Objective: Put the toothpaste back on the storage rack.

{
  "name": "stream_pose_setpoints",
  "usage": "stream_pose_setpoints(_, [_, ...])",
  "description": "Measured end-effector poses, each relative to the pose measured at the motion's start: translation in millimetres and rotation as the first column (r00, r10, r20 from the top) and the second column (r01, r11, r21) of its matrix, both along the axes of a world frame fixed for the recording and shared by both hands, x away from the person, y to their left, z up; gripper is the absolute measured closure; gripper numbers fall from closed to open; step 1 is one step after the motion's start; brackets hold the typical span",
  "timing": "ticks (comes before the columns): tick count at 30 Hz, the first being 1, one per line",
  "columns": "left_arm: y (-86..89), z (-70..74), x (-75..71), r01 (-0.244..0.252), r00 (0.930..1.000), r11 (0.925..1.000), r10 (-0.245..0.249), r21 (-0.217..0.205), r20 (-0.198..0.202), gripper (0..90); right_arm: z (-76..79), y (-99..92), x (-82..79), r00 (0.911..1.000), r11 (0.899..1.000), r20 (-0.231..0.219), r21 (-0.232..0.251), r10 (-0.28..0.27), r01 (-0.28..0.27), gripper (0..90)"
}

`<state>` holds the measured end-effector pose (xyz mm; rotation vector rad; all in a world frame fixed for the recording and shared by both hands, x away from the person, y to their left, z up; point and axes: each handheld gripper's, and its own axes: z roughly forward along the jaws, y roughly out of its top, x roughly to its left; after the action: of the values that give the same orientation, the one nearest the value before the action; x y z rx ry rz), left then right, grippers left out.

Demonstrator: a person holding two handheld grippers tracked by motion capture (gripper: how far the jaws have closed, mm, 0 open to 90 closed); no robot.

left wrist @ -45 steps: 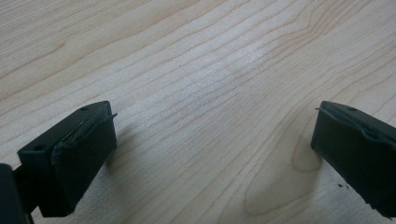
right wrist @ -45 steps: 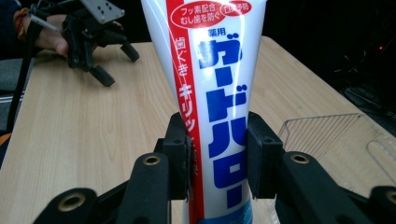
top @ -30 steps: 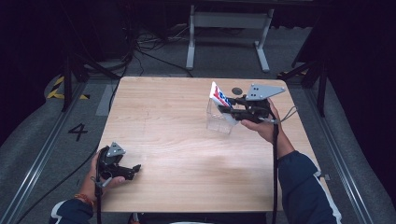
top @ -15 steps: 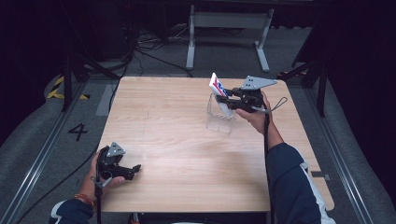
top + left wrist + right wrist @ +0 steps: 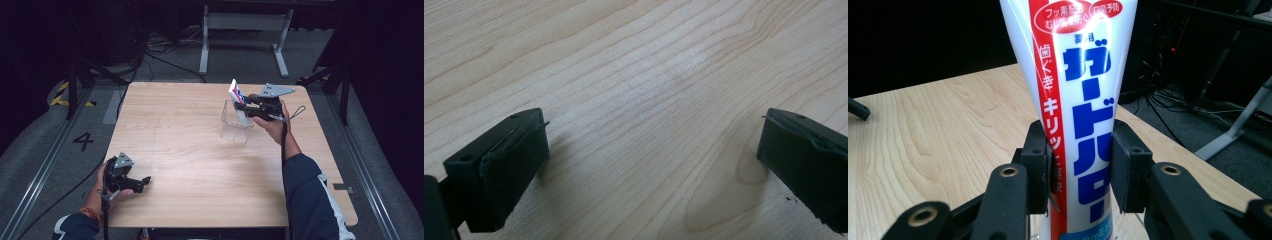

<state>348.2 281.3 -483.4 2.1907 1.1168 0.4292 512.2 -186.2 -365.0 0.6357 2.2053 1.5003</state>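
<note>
A white toothpaste tube [image 5: 1075, 100] with red and blue print stands upright between the two black pads of my right gripper [image 5: 1080, 165], which is shut on it. In the high view that right gripper [image 5: 250, 109] holds the tube [image 5: 237, 97] with its lower end inside a clear plastic box [image 5: 235, 131] at the table's far right. My left gripper [image 5: 140, 182] rests near the table's front left corner in a hand. Its jaws [image 5: 644, 160] stand wide open over bare wood with nothing between them.
The light wooden table [image 5: 200, 165] is bare apart from the clear box. A metal stand [image 5: 245, 30] and cables lie on the dark floor behind the table. Rails run along both sides of it.
My right gripper has carried the tube to the left and down, so its lower end now sits in the clear box. The left gripper has stayed in place.
</note>
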Motion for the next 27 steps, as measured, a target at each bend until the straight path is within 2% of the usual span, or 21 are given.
stream_pose_setpoints(14, [-0.1,-0.1,-0.6,0.002,1.0,1.0,-0.002,-0.005,-0.003,0.7,-13.2,-9.7,-3.4,0.9998,1.0,-0.019,-0.01,0.009,-0.009,64.7])
stream_pose_setpoints(27, [0.5,0.4,-1.4,0.007,1.0,1.0,-0.007,-0.001,-0.008,0.7,-22.8,-19.9,-7.0,0.9995,1.0,-0.031,-0.014,-0.008,0.008,64.9])
